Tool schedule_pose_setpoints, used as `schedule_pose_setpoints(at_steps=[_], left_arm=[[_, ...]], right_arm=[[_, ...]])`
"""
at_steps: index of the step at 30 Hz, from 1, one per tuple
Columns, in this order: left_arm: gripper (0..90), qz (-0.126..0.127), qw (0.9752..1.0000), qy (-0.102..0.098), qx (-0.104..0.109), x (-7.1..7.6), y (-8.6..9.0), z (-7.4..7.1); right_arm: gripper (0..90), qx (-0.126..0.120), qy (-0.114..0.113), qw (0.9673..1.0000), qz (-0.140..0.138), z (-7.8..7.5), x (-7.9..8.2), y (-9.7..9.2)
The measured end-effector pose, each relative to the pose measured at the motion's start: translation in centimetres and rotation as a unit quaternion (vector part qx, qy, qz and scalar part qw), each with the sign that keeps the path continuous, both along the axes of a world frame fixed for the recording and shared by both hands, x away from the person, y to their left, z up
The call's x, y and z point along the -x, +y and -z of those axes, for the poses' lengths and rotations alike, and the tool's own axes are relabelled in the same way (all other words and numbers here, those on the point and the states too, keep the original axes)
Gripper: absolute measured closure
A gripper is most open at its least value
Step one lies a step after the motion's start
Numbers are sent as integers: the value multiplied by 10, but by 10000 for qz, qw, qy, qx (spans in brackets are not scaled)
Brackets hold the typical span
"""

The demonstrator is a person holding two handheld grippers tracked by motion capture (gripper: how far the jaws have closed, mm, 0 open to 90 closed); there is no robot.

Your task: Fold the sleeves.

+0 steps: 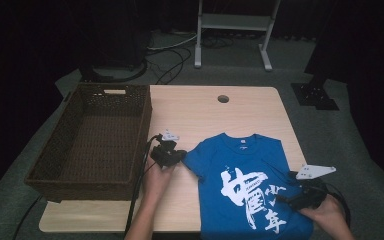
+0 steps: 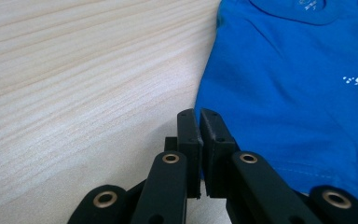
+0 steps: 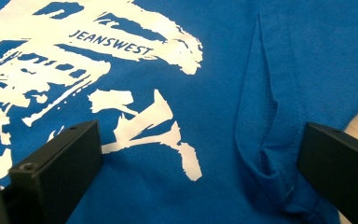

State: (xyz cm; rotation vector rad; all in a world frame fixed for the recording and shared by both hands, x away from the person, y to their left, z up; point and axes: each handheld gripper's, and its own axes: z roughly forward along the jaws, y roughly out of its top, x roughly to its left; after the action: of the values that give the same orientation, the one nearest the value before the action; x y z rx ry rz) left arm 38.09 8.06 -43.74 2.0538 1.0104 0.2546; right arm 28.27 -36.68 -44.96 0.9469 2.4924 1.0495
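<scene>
A blue T-shirt [image 1: 240,160] with white printed characters lies flat at the table's near right, its hem over the front edge. My left gripper [image 1: 176,156] sits at the shirt's left sleeve. In the left gripper view the left gripper [image 2: 198,114] has its jaws pressed together right at the sleeve's corner [image 2: 214,93], pinching the fabric edge. My right gripper [image 1: 286,200] rests on the shirt's right side. In the right gripper view the right gripper [image 3: 200,135] stands wide open over the print [image 3: 135,51], with a raised fold of sleeve [image 3: 265,154] beside its right jaw.
A dark wicker basket [image 1: 80,182] stands on the left part of the light wooden table [image 1: 205,115], close to my left hand. A cable hole [image 1: 223,98] marks the table's far side. A white stand [image 1: 232,30] and cables lie on the floor behind.
</scene>
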Motion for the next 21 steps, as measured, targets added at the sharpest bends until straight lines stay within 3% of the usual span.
schedule_pose_setpoints(at_steps=[21], left_arm=[[874,382,9980,-361,339,-1,-25,-26]], right_arm=[[0,1,1,10000,0,0,0,0]])
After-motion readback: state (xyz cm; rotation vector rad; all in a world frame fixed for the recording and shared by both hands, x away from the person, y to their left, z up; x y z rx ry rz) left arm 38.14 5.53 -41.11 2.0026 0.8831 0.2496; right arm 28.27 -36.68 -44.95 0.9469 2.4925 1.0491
